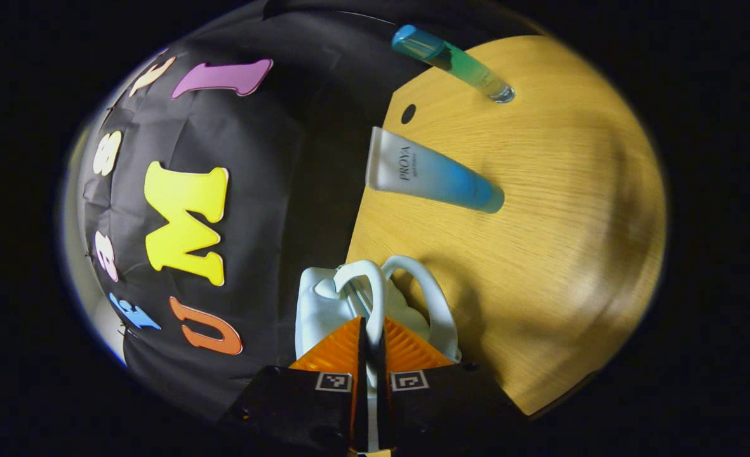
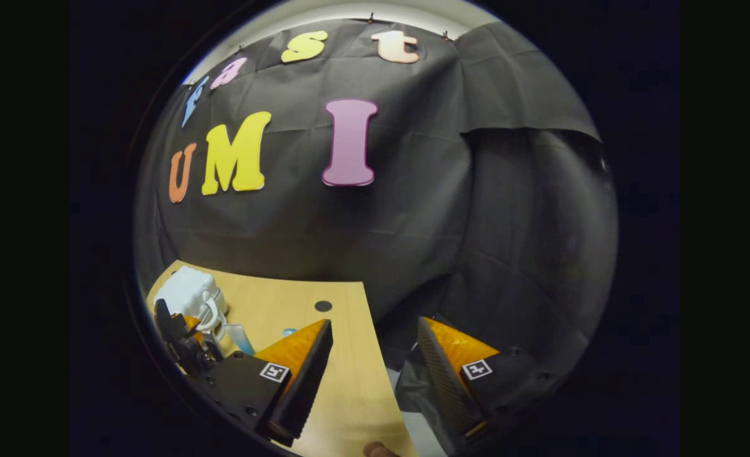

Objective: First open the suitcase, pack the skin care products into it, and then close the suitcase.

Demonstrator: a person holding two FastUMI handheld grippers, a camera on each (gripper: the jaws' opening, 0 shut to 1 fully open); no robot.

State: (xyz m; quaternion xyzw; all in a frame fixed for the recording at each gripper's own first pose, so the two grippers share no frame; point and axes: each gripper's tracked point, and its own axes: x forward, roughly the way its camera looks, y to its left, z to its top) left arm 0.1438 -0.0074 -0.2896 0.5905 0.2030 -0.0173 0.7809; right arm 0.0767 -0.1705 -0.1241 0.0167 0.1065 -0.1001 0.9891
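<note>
Suitcase, small, white, hard-shelled [image 1: 324,304], sits at the edge of the light wooden desk [image 1: 540,254] by the black cloth wall. The left gripper [image 1: 369,330] is clamped on one of its white looped handles [image 1: 365,285]; its fingers hide most of the case's near side. A white-to-blue squeeze tube [image 1: 435,179] and a slim green bottle with a blue cap [image 1: 454,62] stand near that edge, with bare desk beyond them. In the right gripper view, the right gripper [image 2: 375,346] hangs spread wide over the desk's corner, holding nothing.
</note>
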